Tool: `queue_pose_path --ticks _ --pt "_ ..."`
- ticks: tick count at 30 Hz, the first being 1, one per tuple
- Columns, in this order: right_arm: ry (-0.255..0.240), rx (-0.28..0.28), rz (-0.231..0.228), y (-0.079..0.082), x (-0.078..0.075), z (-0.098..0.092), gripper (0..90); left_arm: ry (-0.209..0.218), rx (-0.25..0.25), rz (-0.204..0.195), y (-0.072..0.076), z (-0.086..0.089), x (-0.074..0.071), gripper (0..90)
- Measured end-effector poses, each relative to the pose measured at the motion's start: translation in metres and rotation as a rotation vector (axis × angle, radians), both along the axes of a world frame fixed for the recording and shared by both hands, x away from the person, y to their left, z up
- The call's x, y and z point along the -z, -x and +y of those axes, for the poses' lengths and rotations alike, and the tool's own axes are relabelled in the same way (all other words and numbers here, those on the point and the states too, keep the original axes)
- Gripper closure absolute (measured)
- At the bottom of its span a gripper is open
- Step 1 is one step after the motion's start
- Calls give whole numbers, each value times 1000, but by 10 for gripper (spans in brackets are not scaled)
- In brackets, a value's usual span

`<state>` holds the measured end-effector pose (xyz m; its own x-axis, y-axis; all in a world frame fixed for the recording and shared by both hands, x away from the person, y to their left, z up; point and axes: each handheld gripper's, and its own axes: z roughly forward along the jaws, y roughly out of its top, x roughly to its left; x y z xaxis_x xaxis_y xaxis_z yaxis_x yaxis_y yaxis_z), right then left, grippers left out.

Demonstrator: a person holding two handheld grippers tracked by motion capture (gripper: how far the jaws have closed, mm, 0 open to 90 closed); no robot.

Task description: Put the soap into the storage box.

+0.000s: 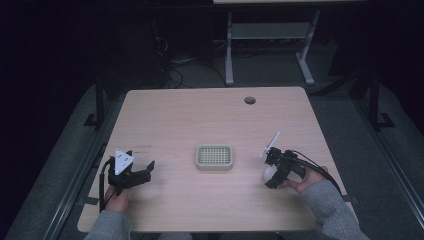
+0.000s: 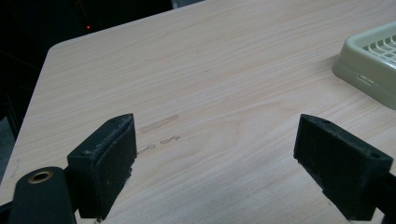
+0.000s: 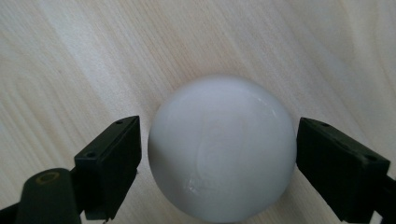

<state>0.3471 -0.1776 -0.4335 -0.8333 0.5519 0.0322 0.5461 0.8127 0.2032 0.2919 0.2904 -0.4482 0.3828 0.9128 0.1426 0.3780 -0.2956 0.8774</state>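
Filling most of the right gripper view, the white ball [image 3: 223, 149] is sitting on the table [image 1: 200, 120] between my right tongs [image 3: 218, 161], and I am reading those jaws as spread apart around it: a sliver of wood is showing between the left pad and the ball, while the right pad is looking as if it is just touching or nearly so, and I cannot tell which. So I am judging the work as barely begun: the tongs are lined up on the ball [image 1: 270, 173] but not squeezing it, and gripping, lifting and carrying it are all left to do. From above, my right tongs [image 1: 273, 175] are leaning down over the ball near the right side of the table. My left tongs [image 1: 142, 172] are waiting well apart from the ball, jaws wide apart with nothing between them but bare wood [image 2: 210, 107]. The pale green slotted tray [image 1: 214, 157] is lying between the two tongs, somewhat nearer the right pair, and it is showing ahead and to the right of my left jaws [image 2: 373, 65]; I am guessing it is where the ball is going. Nothing is standing in the way between ball and tray. A round cable hole [image 1: 250, 100] is sitting far beyond both tongs, out of the way.
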Motion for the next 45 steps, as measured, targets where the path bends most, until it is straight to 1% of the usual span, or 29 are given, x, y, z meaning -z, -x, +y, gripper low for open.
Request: queue_pose_path --ticks 6,8,11,12,16,18,21,24,26,29,31,34,37,38,39,40,41,45 --pt "32 -4 3 0 4 2 161 3 -2 -1 0 0 0 128" --pt "34 -5 6 0 5 2 181 4 -2 -1 0 0 0 128" --pt "39 -7 11 0 5 2 187 3 -2 -2 0 0 0 128" --pt "39 -12 12 -1 6 2 210 2 -2 -3 0 1 0 128" --pt "37 -19 19 -1 6 3 233 -2 -4 0 0 1 0 128" --pt "43 -24 18 -1 6 4 234 1 -5 -5 0 1 0 128" --pt "58 -29 1 0 5 5 237 13 -8 -8 -1 1 0 128" --pt "56 -30 4 -1 5 4 238 6 -7 -4 0 1 -1 128" --pt "44 -35 12 -1 5 3 238 6 -8 -5 0 1 -1 128" --pt "33 -43 -1 0 1 4 239 14 -11 -8 -1 1 0 128" --pt "23 -45 -5 0 -4 5 238 12 -12 -6 0 1 -1 128" --pt "-1 -54 -5 0 -10 8 238 17 -15 -10 0 2 -1 128" --pt "-9 -66 -15 -3 -18 12 239 17 -17 -9 0 2 -1 128" --pt "-9 -66 -15 -3 -18 12 239 17 -17 -9 0 2 -1 128" --pt "-17 -68 -20 -5 -23 14 239 14 -18 -10 0 2 -1 128" --pt "-18 -75 -25 -6 -24 14 239 14 -18 -10 0 2 -1 128" --pt "-20 -75 -21 -7 -26 16 238 11 -17 -6 0 2 -1 128" --pt "-17 -83 -26 -10 -31 22 238 14 -14 -5 0 2 -1 128"
